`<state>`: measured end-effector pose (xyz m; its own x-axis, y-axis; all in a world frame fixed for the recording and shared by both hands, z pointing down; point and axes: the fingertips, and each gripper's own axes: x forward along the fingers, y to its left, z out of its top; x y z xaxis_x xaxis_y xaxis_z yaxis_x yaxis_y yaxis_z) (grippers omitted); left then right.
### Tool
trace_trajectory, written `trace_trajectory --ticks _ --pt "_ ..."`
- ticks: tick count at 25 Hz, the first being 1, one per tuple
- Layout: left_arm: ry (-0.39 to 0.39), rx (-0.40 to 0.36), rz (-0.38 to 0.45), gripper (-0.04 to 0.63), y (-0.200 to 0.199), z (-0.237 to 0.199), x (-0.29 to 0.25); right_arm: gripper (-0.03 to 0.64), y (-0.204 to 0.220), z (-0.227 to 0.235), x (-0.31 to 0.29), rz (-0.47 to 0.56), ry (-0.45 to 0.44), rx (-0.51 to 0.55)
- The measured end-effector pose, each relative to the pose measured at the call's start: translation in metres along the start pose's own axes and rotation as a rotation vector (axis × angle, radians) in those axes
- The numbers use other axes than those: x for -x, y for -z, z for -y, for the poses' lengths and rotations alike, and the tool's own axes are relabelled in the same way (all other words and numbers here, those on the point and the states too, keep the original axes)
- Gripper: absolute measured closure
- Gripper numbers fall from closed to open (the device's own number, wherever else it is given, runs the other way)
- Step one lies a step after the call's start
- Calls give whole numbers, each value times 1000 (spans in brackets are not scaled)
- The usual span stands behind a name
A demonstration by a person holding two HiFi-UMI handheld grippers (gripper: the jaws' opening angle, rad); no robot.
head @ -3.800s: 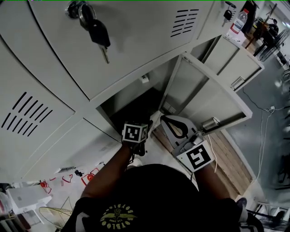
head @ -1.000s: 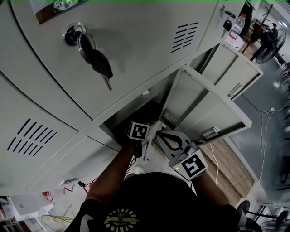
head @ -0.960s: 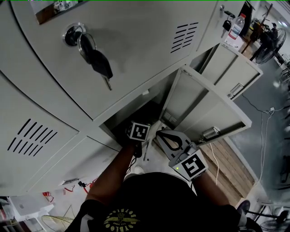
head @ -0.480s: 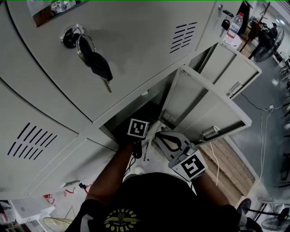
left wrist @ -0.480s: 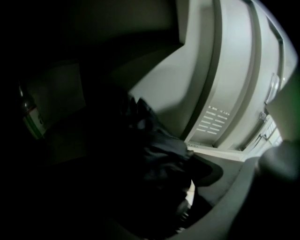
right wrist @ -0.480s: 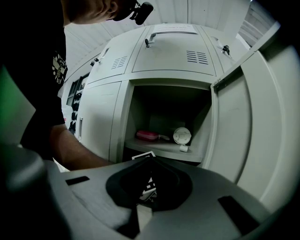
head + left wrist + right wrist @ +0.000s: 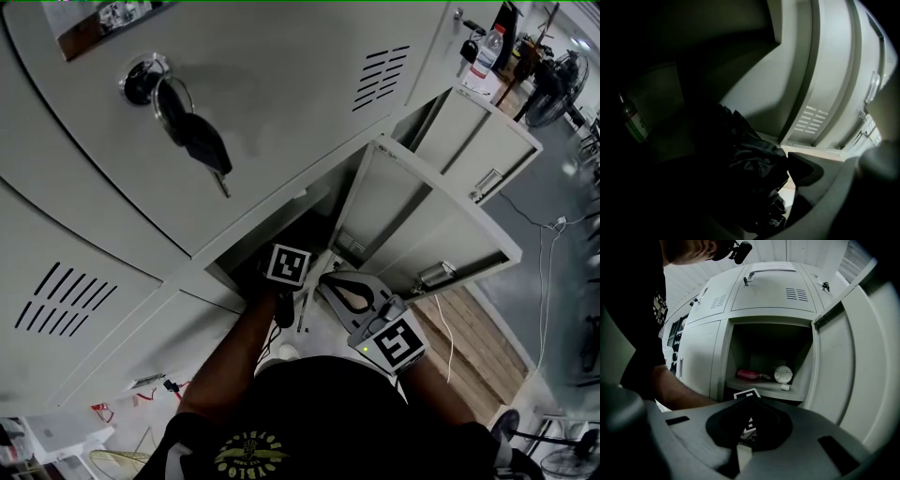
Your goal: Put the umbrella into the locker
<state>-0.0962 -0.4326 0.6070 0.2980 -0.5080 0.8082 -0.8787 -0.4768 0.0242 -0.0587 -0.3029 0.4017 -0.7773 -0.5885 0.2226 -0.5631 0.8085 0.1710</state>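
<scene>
Black folded umbrella [image 7: 750,164] lies inside the open locker [image 7: 754,86].

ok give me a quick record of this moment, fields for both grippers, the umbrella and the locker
left gripper: inside the locker below the shelf; jaws have just been opening, now open
right gripper: shut, empty, outside the locker
umbrella: black, folded, lying in the locker between the left jaws, not pinched
locker door: swung open
bottle: standing at the back of the same space
task state: umbrella in, door not yet shut
</scene>
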Motion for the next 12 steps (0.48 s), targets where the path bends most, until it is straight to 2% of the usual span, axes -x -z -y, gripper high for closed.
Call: trace_trajectory --ticks 12 --pt "27 12 39 89 -10 10 18 595 10 -6 -2 -29 -16 -24"
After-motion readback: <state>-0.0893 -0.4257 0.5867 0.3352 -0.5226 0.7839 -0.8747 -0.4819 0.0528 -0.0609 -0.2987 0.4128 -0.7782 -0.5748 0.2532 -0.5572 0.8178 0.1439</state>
